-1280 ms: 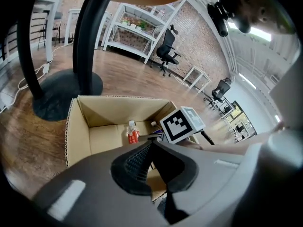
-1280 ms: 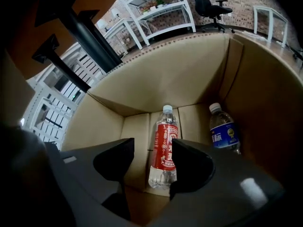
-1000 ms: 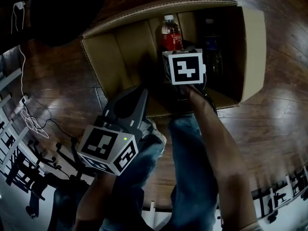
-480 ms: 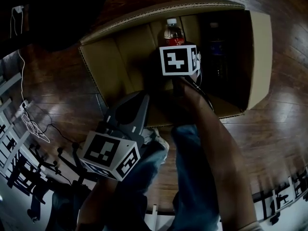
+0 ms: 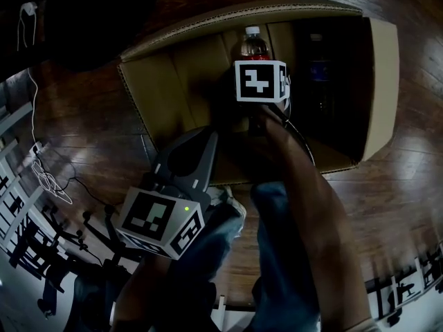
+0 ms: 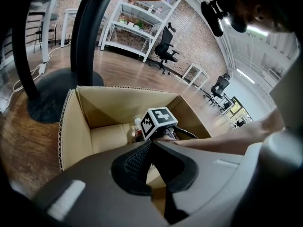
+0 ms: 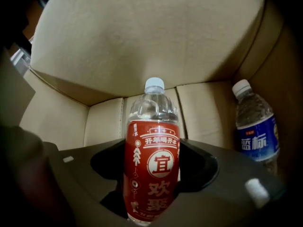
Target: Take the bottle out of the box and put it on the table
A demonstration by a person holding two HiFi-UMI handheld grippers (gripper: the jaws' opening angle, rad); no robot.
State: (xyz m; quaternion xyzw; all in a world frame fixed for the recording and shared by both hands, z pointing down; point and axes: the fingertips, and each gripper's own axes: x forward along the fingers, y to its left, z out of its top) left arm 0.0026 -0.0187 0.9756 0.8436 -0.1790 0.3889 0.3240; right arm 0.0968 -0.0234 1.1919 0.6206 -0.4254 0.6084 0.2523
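An open cardboard box (image 5: 163,81) stands on the wooden floor. Inside it a clear bottle with a red label and white cap (image 5: 253,41) stands upright. In the right gripper view that bottle (image 7: 151,141) fills the space between the jaws, and my right gripper (image 7: 152,186) is shut on its labelled body. In the head view the right gripper's marker cube (image 5: 261,80) covers the bottle's lower part. My left gripper (image 5: 203,142) hovers over the box's near wall, shut and empty, its tips (image 6: 152,144) meeting above the box (image 6: 75,126).
A second bottle with a blue label (image 7: 255,136) stands in the box's right corner (image 5: 318,68). A person's legs in jeans (image 5: 277,254) stand by the box's near side. Cables (image 5: 41,175) lie on the floor to the left. A black table pedestal (image 6: 57,86) stands beyond the box.
My right gripper has moved farther into the box towards the red-label bottle and now has the bottle between its jaws. The left gripper has barely shifted.
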